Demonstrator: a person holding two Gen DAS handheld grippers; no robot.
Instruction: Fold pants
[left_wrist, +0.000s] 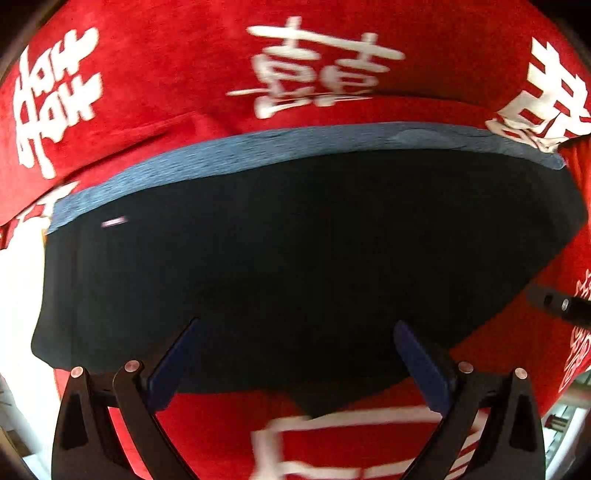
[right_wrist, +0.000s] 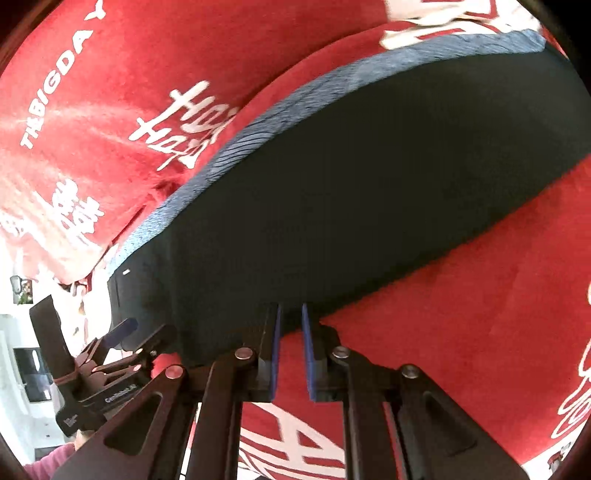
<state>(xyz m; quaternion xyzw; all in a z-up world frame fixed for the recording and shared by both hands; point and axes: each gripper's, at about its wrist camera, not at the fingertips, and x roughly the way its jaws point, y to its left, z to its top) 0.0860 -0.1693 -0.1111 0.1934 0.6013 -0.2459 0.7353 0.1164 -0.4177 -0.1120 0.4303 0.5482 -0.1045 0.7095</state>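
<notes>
My left gripper (left_wrist: 295, 354) gapes wide and empty over the dark pants (left_wrist: 295, 251) filling mid-frame on the red blanket (left_wrist: 155, 81), while my right gripper (right_wrist: 291, 350), nearly closed, seems to pinch their lower edge for folding.

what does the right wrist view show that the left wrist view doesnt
Only the right wrist view shows the whole left gripper at the pants' near corner, and "THE BIG DAY" lettering. Only the left wrist view shows the left gripper's fingers spread wide over the pants. Both show the dark pants with a blue waistband on the red cloth.
</notes>
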